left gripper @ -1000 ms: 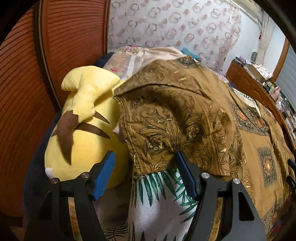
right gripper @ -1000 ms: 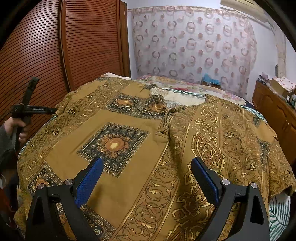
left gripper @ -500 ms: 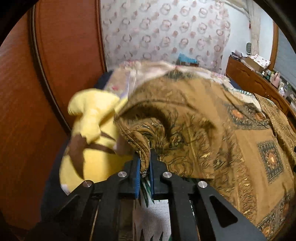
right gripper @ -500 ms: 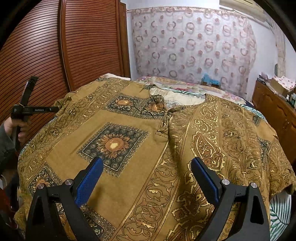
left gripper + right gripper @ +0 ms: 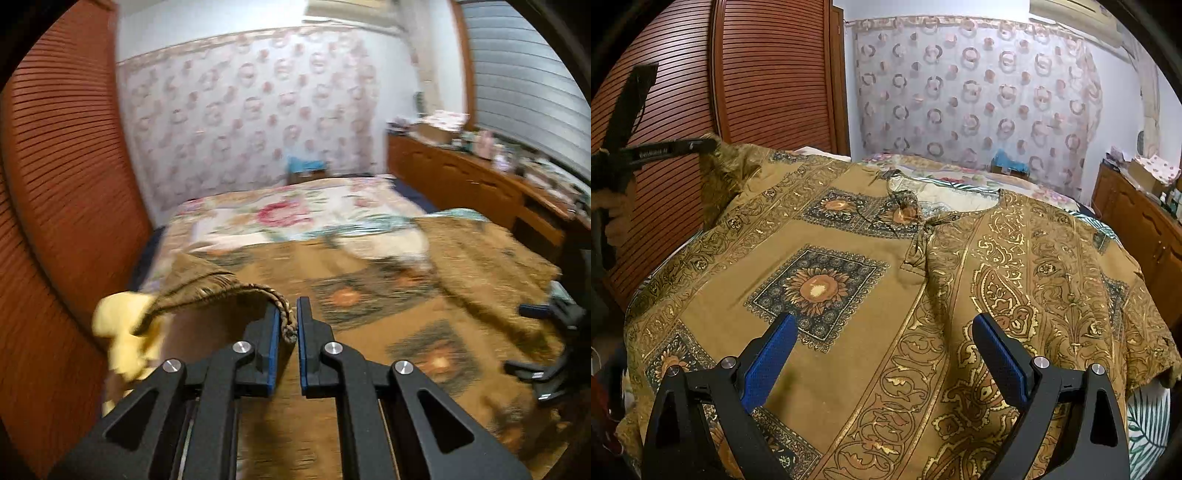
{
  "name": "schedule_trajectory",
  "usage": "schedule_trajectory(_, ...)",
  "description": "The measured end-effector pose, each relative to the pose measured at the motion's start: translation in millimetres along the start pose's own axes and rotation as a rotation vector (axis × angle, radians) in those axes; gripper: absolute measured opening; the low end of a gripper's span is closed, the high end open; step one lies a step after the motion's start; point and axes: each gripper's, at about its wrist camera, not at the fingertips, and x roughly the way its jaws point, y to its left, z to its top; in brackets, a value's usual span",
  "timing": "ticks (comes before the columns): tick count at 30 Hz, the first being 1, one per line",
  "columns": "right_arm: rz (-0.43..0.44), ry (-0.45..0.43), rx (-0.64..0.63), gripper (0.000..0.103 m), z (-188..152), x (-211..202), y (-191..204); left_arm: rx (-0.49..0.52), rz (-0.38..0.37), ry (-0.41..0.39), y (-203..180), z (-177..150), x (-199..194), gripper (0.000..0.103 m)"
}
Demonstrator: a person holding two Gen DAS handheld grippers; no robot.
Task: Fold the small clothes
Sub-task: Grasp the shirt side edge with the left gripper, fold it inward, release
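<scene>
Left wrist view: left gripper [image 5: 287, 325] pinches the brown shirt's [image 5: 871, 295] sleeve hem [image 5: 284, 319], lifted for folding inward. Shirt lies spread on the bed [image 5: 280, 218]; right gripper [image 5: 882, 347], spread, waits at 6 o'clock.

**Black frames, blue pads: the two hand-held grippers**

The left hand-held gripper [image 5: 287, 325] is a matte black plastic frame with two angular fingers, each lined on its inner face with a narrow blue pad [image 5: 273, 347]. Four round silver screws [image 5: 242, 347] mark the linkage pivots, and triangular cut-outs lighten the outer arms. The right hand-held gripper [image 5: 884, 354] is built alike: black arms, silver screw heads [image 5: 1041, 362], and textured bright blue pads [image 5: 768, 365]. From the right wrist view, the left unit's black body carries small, unreadable white lettering [image 5: 654, 151] along its side
</scene>
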Motion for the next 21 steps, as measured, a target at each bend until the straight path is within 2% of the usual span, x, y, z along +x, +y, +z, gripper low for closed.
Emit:
schedule_trajectory(2, -0.001, -0.001, -0.001, 0.096, -0.3, -0.7, 0.0, 0.001, -0.053, 0.015, -7.3, -2.9, 0.7, 0.009)
schedule_trajectory(6, -0.005, -0.001, -0.005, 0.096, -1.3, -1.3, 1.4, 0.005, -0.088, 0.03, -14.2, -15.0, -7.7, 0.009)
schedule_trajectory(10, -0.007, 0.001, -0.005, 0.096, -0.2, -0.9, 2.2, 0.007, -0.09, 0.012, -15.3, -25.3, -22.9, 0.027)
schedule_trajectory(13, -0.005, 0.003, -0.004, 0.096, -0.1, -1.1, 2.0, -0.002, -0.084, -0.003, -9.5, -35.2, -30.4, 0.047)
schedule_trajectory(14, -0.005, 0.003, -0.005, 0.096, 0.0, -1.0, 2.0, -0.005, -0.08, -0.002, -11.5, -36.6, -27.5, 0.047)
schedule_trajectory(15, -0.005, 0.005, -0.007, 0.096, 0.0, -0.8, 2.3, -0.01, -0.077, 0.005, -10.2, -40.0, -26.0, 0.048)
schedule_trajectory(17, -0.004, 0.008, -0.008, 0.096, 0.1, -0.4, 2.8, -0.023, -0.075, 0.023, -6.5, -48.0, -21.2, 0.066)
schedule_trajectory(21, -0.004, 0.009, -0.009, 0.096, 0.9, -0.2, 1.7, -0.036, -0.03, 0.081, 6.8, -68.4, -1.7, 0.077)
